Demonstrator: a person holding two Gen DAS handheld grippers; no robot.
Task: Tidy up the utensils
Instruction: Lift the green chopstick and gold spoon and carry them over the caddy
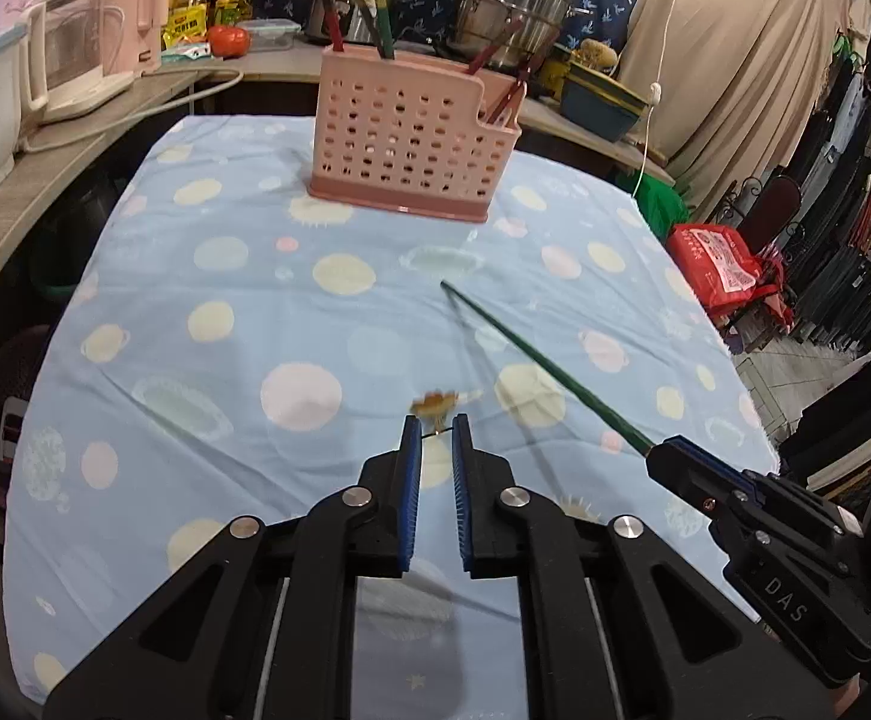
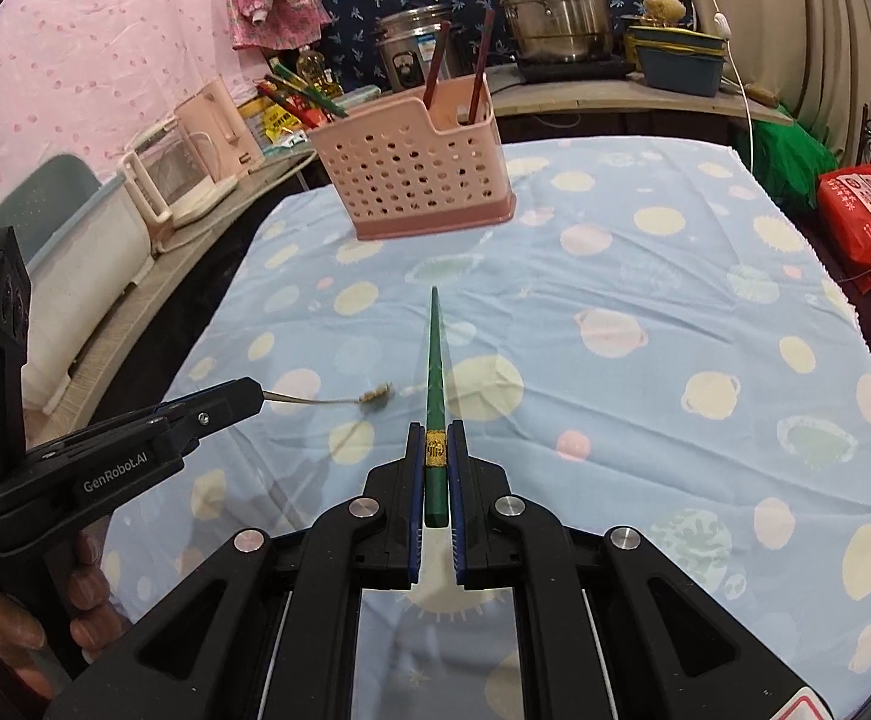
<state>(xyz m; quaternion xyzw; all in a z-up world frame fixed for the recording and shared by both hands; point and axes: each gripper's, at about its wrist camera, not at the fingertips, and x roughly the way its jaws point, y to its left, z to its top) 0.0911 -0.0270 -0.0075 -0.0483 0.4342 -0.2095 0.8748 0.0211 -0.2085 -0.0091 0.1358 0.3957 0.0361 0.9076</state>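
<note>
A pink perforated utensil holder (image 1: 412, 141) stands at the far side of the table, with red and green chopsticks in it; it also shows in the right wrist view (image 2: 423, 171). My right gripper (image 2: 436, 429) is shut on a green chopstick (image 2: 435, 360) with a gold band, pointing toward the holder. The chopstick (image 1: 531, 357) and right gripper (image 1: 669, 456) show in the left wrist view too. My left gripper (image 1: 436, 420) is shut on a thin metal pick with an ornate gold end (image 1: 433, 403), seen from the side in the right wrist view (image 2: 339, 401).
A blue cloth with pastel planets (image 1: 255, 312) covers the table. A counter behind holds steel pots (image 1: 513, 6), a pink kettle (image 1: 84, 42), oil bottles and a blue bin (image 1: 600, 99). A red bag (image 1: 717, 264) lies right of the table.
</note>
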